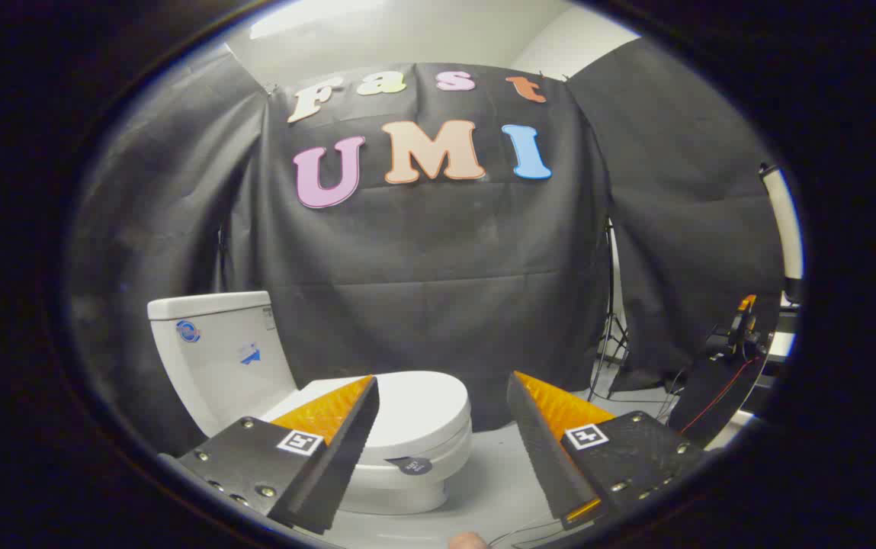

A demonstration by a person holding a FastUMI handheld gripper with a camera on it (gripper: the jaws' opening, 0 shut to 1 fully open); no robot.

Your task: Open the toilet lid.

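Note:
A white toilet stands beyond the fingers, turned so its front faces toward the right. Its lid [416,408] lies flat and closed over the bowl, with a small dark tag [410,464] at the front rim. The tank [216,354] rises behind it at the left. My gripper [441,396] is open, with a wide gap between its two fingers. The left finger [346,427] overlaps the lid's near left part in the view, apart from it. The right finger [540,435] hangs over bare floor to the right of the bowl. Nothing is between them.
Grey floor [498,480] spreads around the toilet base. A light stand's legs [611,343] rise at the cloth's right seam, and a dark device with orange parts and a red cable [727,358] sits at the far right. A fingertip [470,540] peeks in below the fingers.

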